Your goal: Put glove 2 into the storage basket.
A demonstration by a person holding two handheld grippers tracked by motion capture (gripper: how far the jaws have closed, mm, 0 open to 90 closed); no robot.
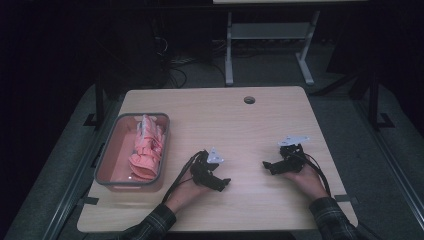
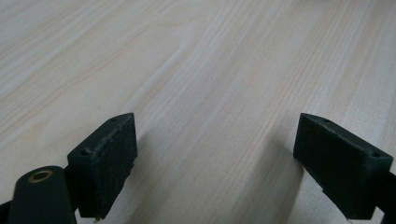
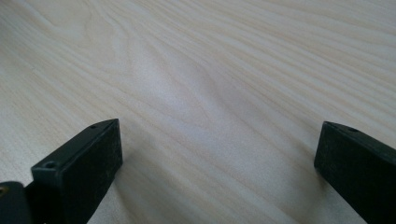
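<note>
My left gripper [image 1: 224, 183] rests low over the wooden table [image 1: 235, 125], just right of the bin, held in the person's left hand. In the left gripper view its jaws stand wide apart over bare wood, so the left gripper [image 2: 215, 158] is open and holds nothing. My right gripper [image 1: 268, 166] sits at the right of the table, pointing left toward the other one. In the right gripper view the right gripper [image 3: 217, 172] is open too, with only wood grain between its jaws. A pink folded cloth [image 1: 147, 147] lies in the grey bin [image 1: 111, 150] at the left.
A round cable hole [image 1: 249, 99] is near the table's far edge. Beyond the table stand a white desk frame [image 1: 270, 45] and tangled cables on a dark floor. Plaid sleeves [image 1: 150, 225] come in at the front edge.
</note>
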